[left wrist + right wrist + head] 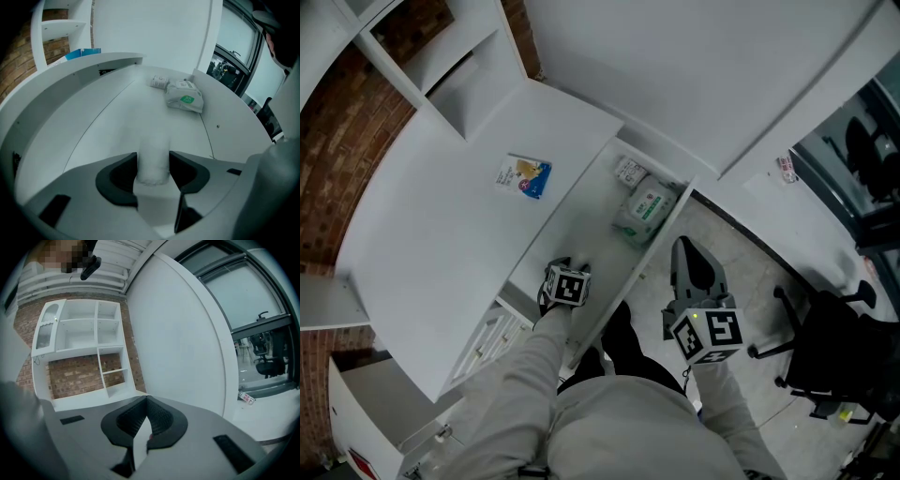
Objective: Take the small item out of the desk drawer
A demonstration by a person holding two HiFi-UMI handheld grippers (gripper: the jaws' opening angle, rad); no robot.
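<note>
The desk drawer [546, 246] stands pulled out under the white desktop [441, 234]. My left gripper [563, 274] reaches down into its near end. In the left gripper view a small white cylindrical item [153, 150] stands on the drawer floor between the two dark pads of the left gripper [153, 168], and both pads touch its sides. My right gripper [688, 251] hangs outside the drawer over the floor. In its own view the right gripper [146, 401] has its tips together with nothing between them.
A green-and-white soft pack [645, 211] and a small packet [630, 172] lie at the drawer's far end, seen as the pack [185, 97] and packet [159, 82]. A blue-and-white packet [524, 175] lies on the desktop. A black office chair [834, 356] stands at the right.
</note>
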